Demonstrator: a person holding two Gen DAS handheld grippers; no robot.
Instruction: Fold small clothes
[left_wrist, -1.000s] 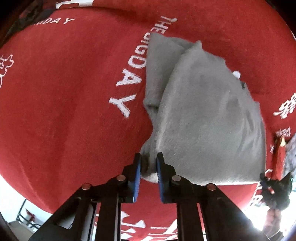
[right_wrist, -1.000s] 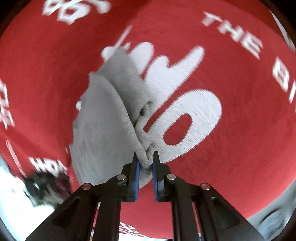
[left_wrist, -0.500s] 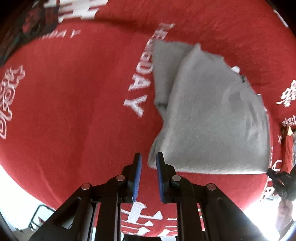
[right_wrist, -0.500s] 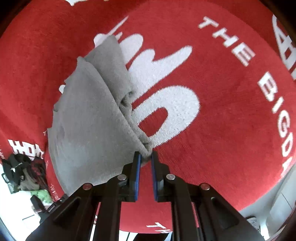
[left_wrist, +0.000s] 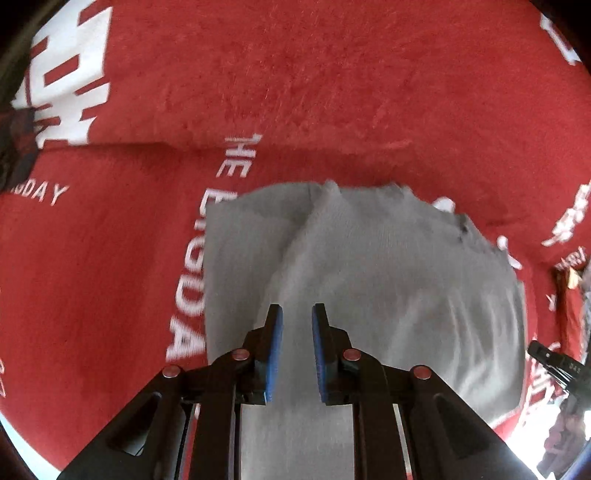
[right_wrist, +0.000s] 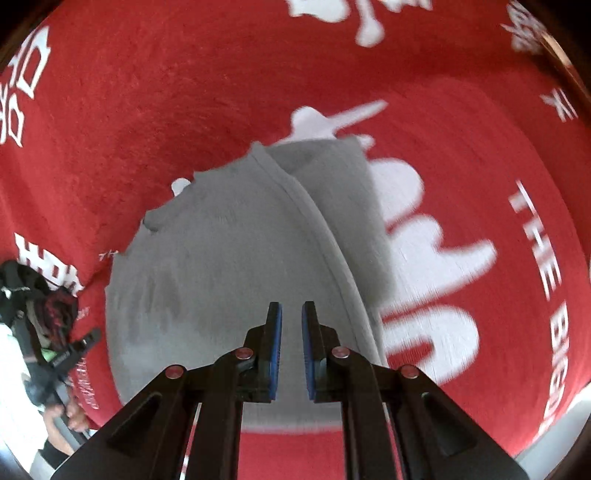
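A grey folded garment (left_wrist: 406, 277) lies flat on the red blanket (left_wrist: 332, 92). A second layer shows along its left side. My left gripper (left_wrist: 297, 310) hovers over the garment's near part, its blue pads drawn to a narrow slit with nothing in it. In the right wrist view the same garment (right_wrist: 221, 258) shows a hem running down its right side. My right gripper (right_wrist: 291, 308) hangs above it, just left of that hem. It is also narrowed to a slit and holds nothing. The garment's near edge is hidden behind both grippers' arms.
The blanket (right_wrist: 184, 92) carries large white lettering and has a raised fold beyond the garment. A dark heap of clothes (right_wrist: 44, 295) lies at the left edge. A person's hand (right_wrist: 70, 417) holds the other gripper there. The bed's edge runs along the bottom.
A second ago each gripper pinched a near corner of the garment. The corners have left the jaws, and both grippers have moved forward over the flat cloth. The jaw gaps look unchanged.
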